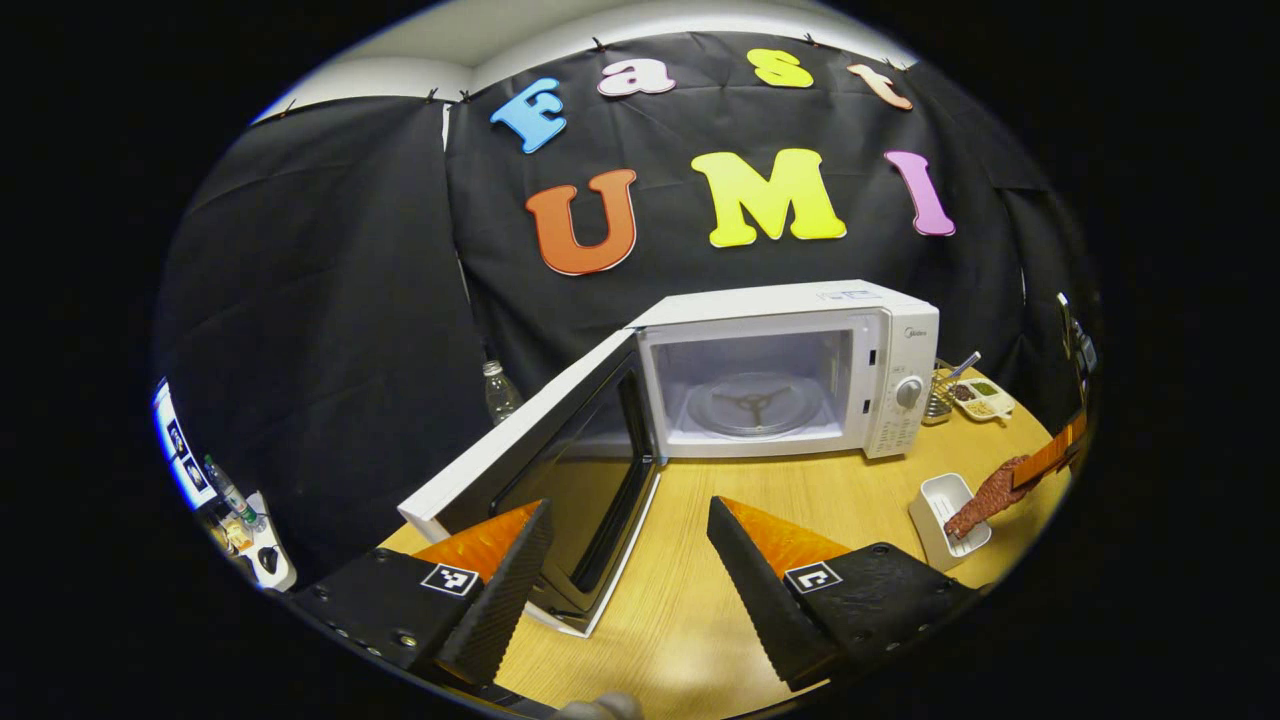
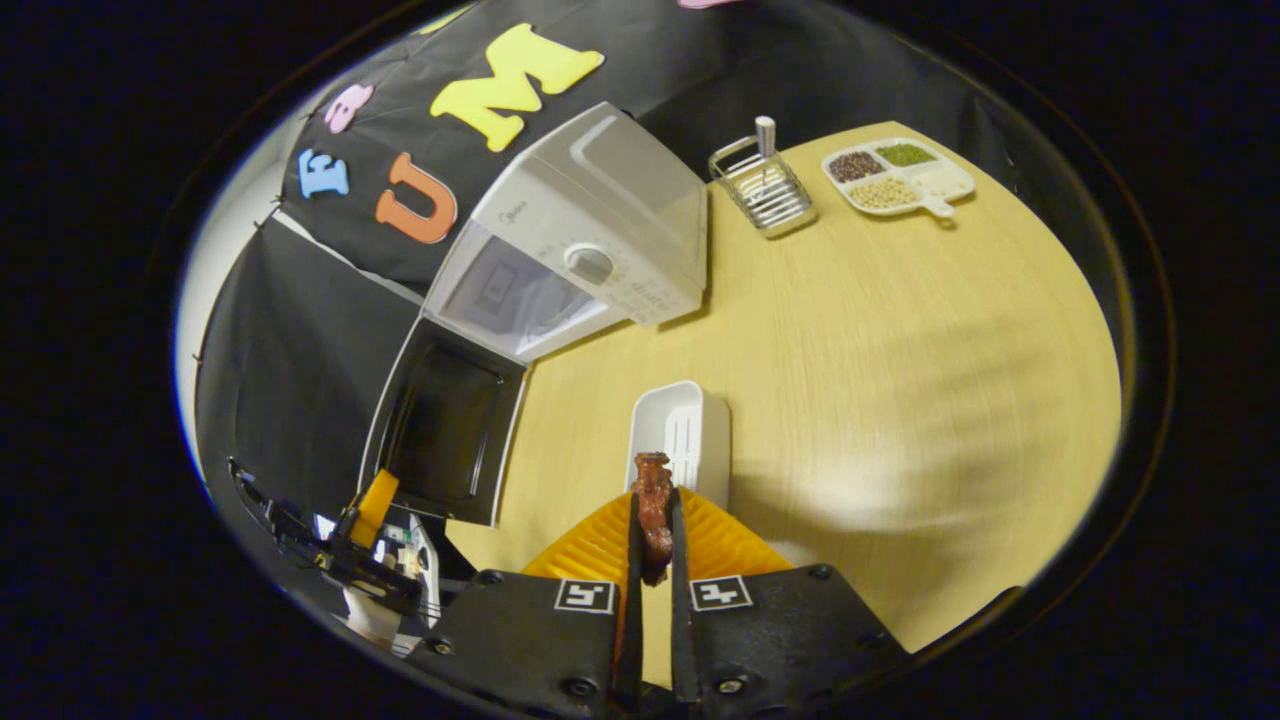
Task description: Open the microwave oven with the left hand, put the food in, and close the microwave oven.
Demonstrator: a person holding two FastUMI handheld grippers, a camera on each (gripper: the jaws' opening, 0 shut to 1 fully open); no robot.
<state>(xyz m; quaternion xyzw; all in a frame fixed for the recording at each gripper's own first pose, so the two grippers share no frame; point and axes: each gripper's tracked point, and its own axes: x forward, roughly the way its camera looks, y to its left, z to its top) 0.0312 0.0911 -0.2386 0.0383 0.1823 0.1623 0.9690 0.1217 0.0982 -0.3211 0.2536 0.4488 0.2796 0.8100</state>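
Pinching the brown food [image 2: 654, 512] between its fingers, the right claw [image 2: 653, 560] hangs above the white tray [image 2: 682, 432] on the surface [image 2: 900, 350]. The left claw [image 1: 630, 560] gapes empty near the swung-out door [image 1: 540, 470]. Beyond, the microwave [image 1: 790, 370] stands open; loading and closing remain.

A small brand mark on the microwave oven [image 1: 915, 333] is too small to read.

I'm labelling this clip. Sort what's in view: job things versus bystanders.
Job: microwave, its open door, brown food piece pinched in the right hand-held gripper, white tray, left hand-held gripper.

Bystanders: wire rack, divided dish of beans, plastic bottle.
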